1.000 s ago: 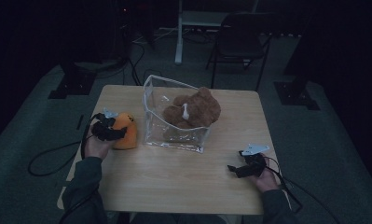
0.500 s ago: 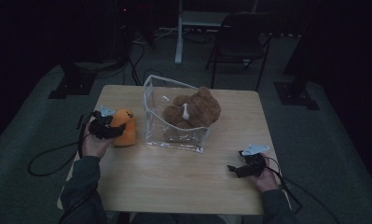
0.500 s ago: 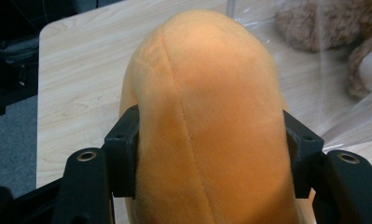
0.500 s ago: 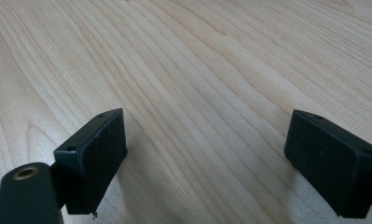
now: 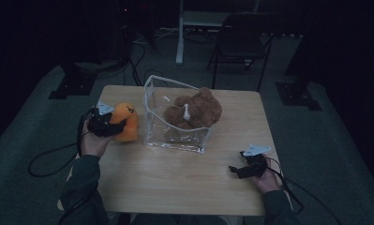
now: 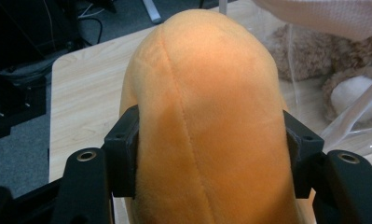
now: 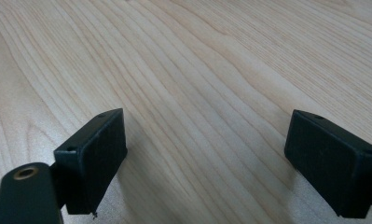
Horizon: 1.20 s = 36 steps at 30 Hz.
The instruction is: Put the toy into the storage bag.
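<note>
Left tongs (image 5: pixel 118 126) are clenched on the orange plush toy (image 5: pixel 124 121), one black pad pressed into each flank of it, as the left gripper view (image 6: pixel 210 154) shows, where the soft body (image 6: pixel 207 116) bulges up between the jaws with a seam running down its middle. The toy is held near the desk's left edge, about midway along it, just beside the left wall of the clear plastic container (image 5: pixel 153 101); whether its underside touches the wood cannot be told. The person's left hand (image 5: pixel 94 140) grips the tool from below, its cable trailing off the left edge.

Inside the container, which stands toward the far middle of the desk (image 5: pixel 175 183), lies a brown teddy bear (image 5: pixel 196 111) with a pale patch on it; the same bear (image 6: pixel 305 56) shows through the clear wall in the left gripper view.

Right tongs (image 5: pixel 232 169) are released near the front right corner, held low by the right hand (image 5: pixel 265 176); in the right gripper view (image 7: pixel 204 154) the jaws stand wide apart over bare wood grain (image 7: pixel 211 70) with nothing between them.

Beyond the far edge stands a dark chair (image 5: pixel 243 40) on the grey floor.
</note>
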{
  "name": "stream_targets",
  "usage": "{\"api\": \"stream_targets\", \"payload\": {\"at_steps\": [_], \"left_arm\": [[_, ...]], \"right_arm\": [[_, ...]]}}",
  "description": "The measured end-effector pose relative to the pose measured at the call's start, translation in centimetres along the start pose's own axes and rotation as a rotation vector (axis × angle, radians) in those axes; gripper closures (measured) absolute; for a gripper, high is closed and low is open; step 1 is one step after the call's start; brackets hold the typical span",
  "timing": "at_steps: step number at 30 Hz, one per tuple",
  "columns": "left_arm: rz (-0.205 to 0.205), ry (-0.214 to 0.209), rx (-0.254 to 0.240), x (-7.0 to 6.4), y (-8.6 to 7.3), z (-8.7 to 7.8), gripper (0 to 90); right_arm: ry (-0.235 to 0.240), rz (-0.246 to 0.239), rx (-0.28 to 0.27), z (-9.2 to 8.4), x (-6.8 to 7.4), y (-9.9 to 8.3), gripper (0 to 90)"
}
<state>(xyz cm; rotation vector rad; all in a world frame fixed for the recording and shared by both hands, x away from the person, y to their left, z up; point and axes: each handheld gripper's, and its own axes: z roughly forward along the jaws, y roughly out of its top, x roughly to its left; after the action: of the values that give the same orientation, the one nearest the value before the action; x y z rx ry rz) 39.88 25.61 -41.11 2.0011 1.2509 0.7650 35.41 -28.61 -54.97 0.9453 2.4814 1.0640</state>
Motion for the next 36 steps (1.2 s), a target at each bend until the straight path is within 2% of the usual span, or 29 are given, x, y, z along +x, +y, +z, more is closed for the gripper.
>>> {"api": "stream_targets", "payload": {"at_steps": [25, 36], "left_arm": [[-0.014, 0.014, -0.105, 0.5, 2.2, -2.9, 37.6], [-0.021, 0.012, -0.17, 0.6, 3.5, -4.7, 37.6]], "right_arm": [[0.0, 0.0, 0.0, 0.0, 0.0, 0.0, 12.1], [0.0, -0.002, -0.001, 0.0, 0.0, 0.0, 12.1]]}}
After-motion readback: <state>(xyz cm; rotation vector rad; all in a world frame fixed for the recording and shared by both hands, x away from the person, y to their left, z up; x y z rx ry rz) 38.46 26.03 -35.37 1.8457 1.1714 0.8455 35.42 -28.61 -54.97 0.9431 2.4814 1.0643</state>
